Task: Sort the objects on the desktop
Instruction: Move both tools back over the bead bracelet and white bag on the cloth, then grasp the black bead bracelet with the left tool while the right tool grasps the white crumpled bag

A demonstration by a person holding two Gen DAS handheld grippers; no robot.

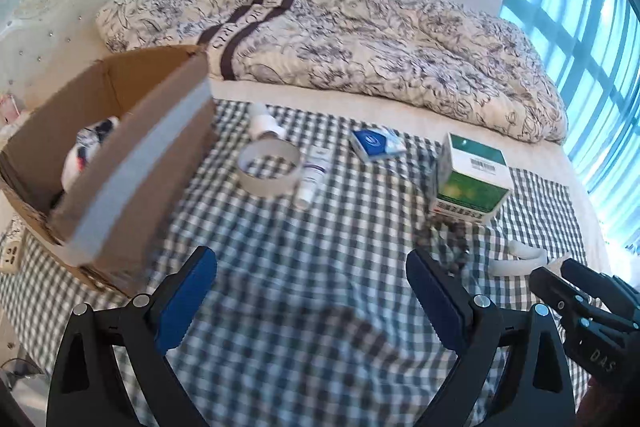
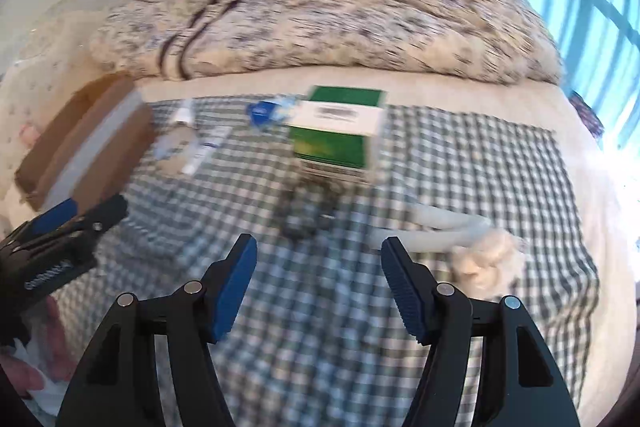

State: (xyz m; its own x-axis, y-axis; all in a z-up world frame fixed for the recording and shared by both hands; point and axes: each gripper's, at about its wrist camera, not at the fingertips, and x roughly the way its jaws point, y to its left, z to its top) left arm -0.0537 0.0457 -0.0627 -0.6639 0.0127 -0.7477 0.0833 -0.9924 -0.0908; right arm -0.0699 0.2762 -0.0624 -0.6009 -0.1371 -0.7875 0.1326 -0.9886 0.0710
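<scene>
Checked cloth (image 1: 304, 267) bearing tape roll (image 1: 269, 167), tube (image 1: 314, 173), blue packet (image 1: 376, 143), green carton (image 1: 472, 179), dark cluster (image 2: 304, 211) near centre; cardboard box (image 1: 120, 155) far left; left gripper (image 1: 312, 287) and right gripper (image 2: 319, 275) both wide, empty; straddling the cluster squarely before closing seems advisable.

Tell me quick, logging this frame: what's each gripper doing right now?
Left gripper: open, holding nothing.
Right gripper: open, holding nothing.
</scene>
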